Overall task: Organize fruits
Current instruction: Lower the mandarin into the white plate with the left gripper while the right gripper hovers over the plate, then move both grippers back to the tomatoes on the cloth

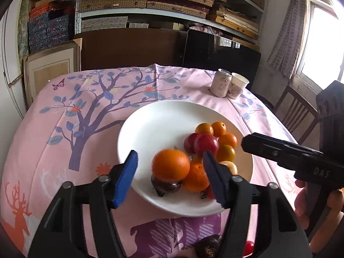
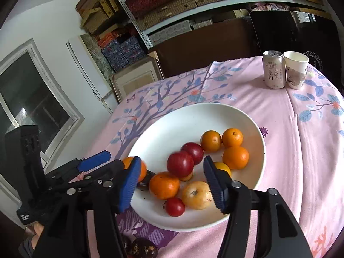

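Left wrist view: the left claw (image 1: 169, 172) gapes wide, holding nothing, over the white plate (image 1: 150, 124) heaped with oranges and plums; a dark fruit (image 1: 207, 247) waits on the bench. Right wrist view: the right claw (image 2: 171, 181) likewise spread and empty; mangosteens (image 2: 143, 248) remain off-plate, so mostly done.

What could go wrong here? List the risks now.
1. The orange between the open left gripper pads sits atop a dark mangosteen; it may roll off.
2. The pile crowds the white plate near its front rim, so fruit could spill onto the tablecloth.
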`<state>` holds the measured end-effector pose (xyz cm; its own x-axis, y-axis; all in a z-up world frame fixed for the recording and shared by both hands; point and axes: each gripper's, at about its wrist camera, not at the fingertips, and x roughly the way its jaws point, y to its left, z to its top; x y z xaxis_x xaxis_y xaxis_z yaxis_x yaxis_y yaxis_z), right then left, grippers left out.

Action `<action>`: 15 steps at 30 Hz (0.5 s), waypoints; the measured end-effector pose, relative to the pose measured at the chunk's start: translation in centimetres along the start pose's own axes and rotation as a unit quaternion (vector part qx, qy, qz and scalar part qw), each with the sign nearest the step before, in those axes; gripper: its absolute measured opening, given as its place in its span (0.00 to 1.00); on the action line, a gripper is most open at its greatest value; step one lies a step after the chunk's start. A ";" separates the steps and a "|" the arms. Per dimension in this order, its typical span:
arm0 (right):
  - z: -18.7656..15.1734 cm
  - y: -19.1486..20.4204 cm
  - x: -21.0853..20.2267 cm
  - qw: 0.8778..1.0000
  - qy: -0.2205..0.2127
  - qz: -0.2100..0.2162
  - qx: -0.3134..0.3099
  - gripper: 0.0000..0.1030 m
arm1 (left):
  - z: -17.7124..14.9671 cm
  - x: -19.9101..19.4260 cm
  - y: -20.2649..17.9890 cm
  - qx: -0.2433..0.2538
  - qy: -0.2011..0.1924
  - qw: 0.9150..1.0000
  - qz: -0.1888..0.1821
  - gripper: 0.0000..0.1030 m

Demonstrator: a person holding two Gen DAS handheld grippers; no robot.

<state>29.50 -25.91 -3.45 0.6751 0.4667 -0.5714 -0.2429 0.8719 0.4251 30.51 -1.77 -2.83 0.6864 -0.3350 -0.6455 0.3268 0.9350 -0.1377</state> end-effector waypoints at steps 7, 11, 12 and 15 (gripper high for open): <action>-5.7 -0.4 -4.8 1.000 -0.013 0.005 -0.002 0.63 | -4.8 -5.1 -2.0 0.051 -0.019 0.999 0.000 0.79; -10.2 -1.0 -7.0 0.999 -0.042 -0.003 -0.005 0.69 | -9.9 -8.2 -4.2 0.106 -0.007 0.994 -0.002 0.79; -11.2 -1.2 -7.2 0.999 -0.048 -0.003 -0.008 0.70 | -11.5 -9.0 -4.7 0.118 -0.003 0.993 -0.006 0.80; -12.4 -2.3 -7.2 0.999 -0.031 0.003 0.014 0.71 | -14.7 -9.8 -5.8 0.141 0.011 0.990 0.001 0.84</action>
<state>16.60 -29.43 -9.03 0.7159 0.4611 -0.5242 -0.2287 0.8643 0.4480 12.36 -2.19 -6.73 0.6734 -0.3274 -0.6628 0.4956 0.8652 0.0762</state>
